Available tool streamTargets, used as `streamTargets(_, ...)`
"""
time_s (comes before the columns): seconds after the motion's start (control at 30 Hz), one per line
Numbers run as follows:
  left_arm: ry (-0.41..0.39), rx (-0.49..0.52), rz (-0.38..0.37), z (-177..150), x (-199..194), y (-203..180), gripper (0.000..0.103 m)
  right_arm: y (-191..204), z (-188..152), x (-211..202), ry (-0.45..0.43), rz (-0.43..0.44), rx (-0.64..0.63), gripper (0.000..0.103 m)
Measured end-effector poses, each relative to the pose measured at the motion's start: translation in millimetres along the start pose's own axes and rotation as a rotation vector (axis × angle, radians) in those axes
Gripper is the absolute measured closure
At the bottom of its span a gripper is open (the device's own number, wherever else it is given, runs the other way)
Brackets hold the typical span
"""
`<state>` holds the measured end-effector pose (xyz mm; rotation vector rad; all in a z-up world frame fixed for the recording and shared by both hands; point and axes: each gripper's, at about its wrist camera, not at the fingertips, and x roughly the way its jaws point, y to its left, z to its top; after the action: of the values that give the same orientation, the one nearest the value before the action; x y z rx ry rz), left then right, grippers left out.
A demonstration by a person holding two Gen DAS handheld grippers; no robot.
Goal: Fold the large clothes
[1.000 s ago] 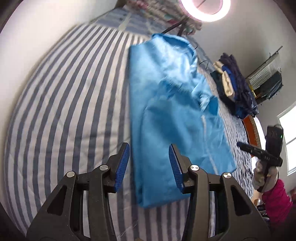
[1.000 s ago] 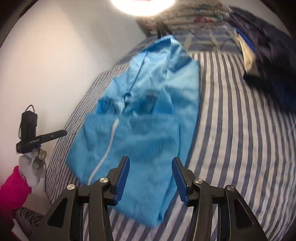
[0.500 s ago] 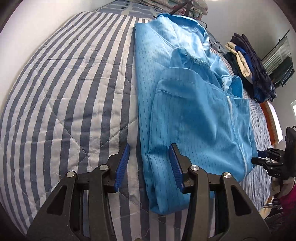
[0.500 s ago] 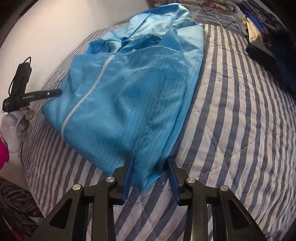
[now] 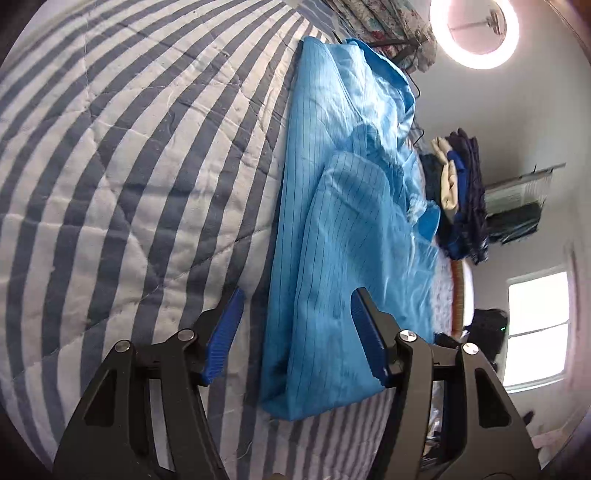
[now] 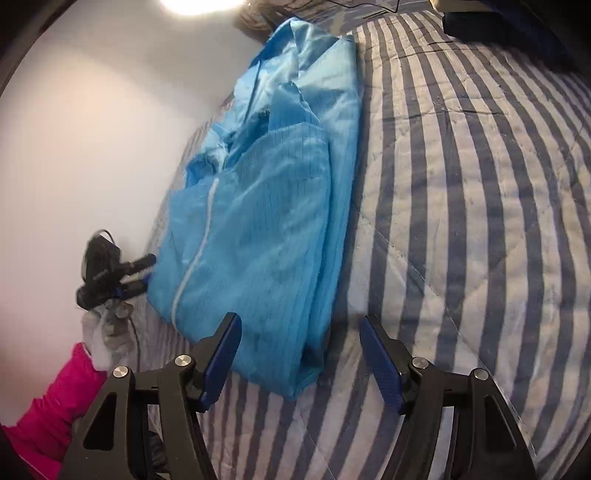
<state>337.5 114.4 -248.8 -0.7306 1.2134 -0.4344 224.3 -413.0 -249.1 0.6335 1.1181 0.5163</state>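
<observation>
In the left wrist view, a blue garment (image 5: 347,229) is seen lying on a striped quilt (image 5: 129,166). It is folded into a long narrow strip, and its long axis runs away from the camera, from the near hem just ahead of the fingers up to the collar end at the far edge of the bed. A sleeve is laid back over the middle of the strip. The left gripper (image 5: 295,336) is held low over the near hem; its jaws have just been opening and stand well apart, with the near corner of the cloth between them but not pressed by either blue pad. A pile of dark and cream clothes (image 5: 458,192) is stacked beyond the garment on the right, and a ring lamp (image 5: 476,33) glows above.

In the right wrist view, the same garment (image 6: 266,229) is seen stretched lengthwise away from the camera, collar far, hem near, with a pale zip running along its left part. The right gripper (image 6: 301,358) has also just been opening; its jaws are spread wide, the near right corner of the hem lies between them, and nothing is clamped. At the left edge, the other gripper is seen beside the garment's left corner, held by a gloved hand (image 6: 107,332) in a pink sleeve (image 6: 51,402).
</observation>
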Motion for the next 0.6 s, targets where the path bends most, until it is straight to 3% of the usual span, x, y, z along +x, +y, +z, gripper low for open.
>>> streamTargets(0.13, 0.004, 0.033, 0.011, 5, 7, -7, 0.043, -4, 6, 3, -0.011, 0.048, 0.032, 0.043)
streamTargets(0.2, 0.015, 0.079, 0.046, 4, 12, -16, 0.054, -4, 11, 8, -0.012, 0.053, 0.041, 0.056)
streamTargets(0.27, 0.027, 0.104, 0.085, 4, 18, -21, 0.080, -6, 12, 9, -0.014, 0.055, 0.057, 0.066)
streamTargets(0.37, 0.019, 0.123, 0.114, 2, 22, -28, 0.092, -3, 12, 8, -0.015, 0.004, 0.049, 0.087)
streamTargets(0.47, -0.002, 0.185, 0.151, -4, 20, -41, 0.096, 7, 12, 8, -0.005, -0.048, 0.013, 0.098)
streamTargets(0.6, 0.006, 0.244, 0.179, -17, 12, -52, 0.098, 28, 2, 6, 0.027, -0.123, -0.043, 0.100)
